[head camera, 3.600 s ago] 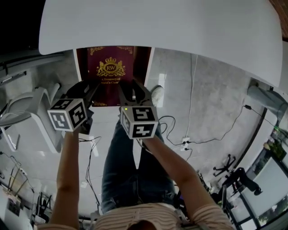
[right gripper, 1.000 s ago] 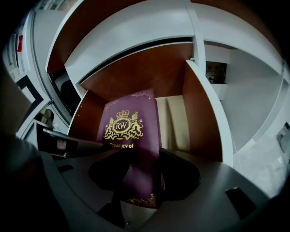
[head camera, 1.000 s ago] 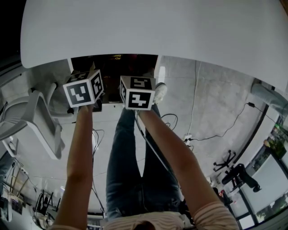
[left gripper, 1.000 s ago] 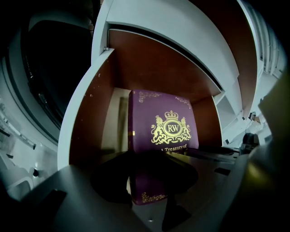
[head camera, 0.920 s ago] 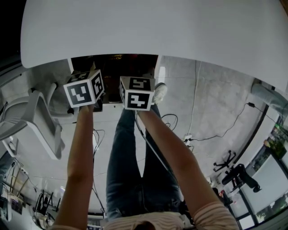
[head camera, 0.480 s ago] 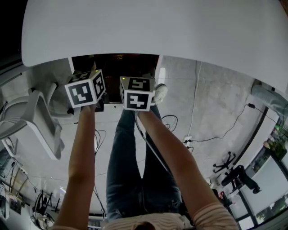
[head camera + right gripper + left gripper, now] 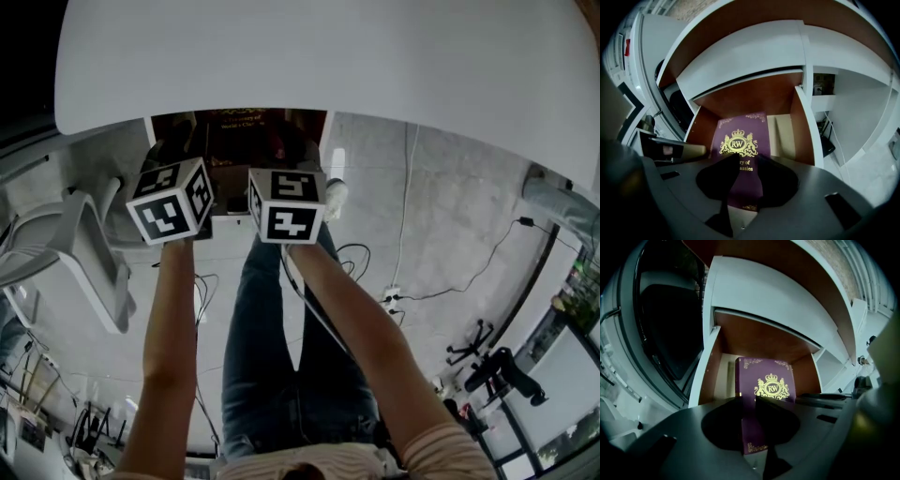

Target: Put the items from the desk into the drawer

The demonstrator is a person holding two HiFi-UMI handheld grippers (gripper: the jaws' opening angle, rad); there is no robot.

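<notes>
Down under the white desk we go, and both tools are up at the open drawer, side by side and close together. Each marker cube faces the head camera, the left one tilted a touch and the right one squarer on. The purple book with its gold crest lies flat on the drawer's brown bottom. It sits fully inside, between the side walls, with a pale strip of drawer bottom showing along one side of it. The left gripper has its jaws a narrow slit apart with nothing clamped, and a thin band of purple cover shows through that gap. Its view points into the drawer from the front, with the desk's edge curving overhead. The right gripper has its jaws apart too, a bit wider. The book's gold lettering shows between them, and they hold nothing either. From the right gripper view the other tool's arm pokes in at the left, just beside. From the head view, the person's bare forearms run straight down to the tools. Jeans show below them, with a white chair off to the left. A thin cable trails across the grey floor.
</notes>
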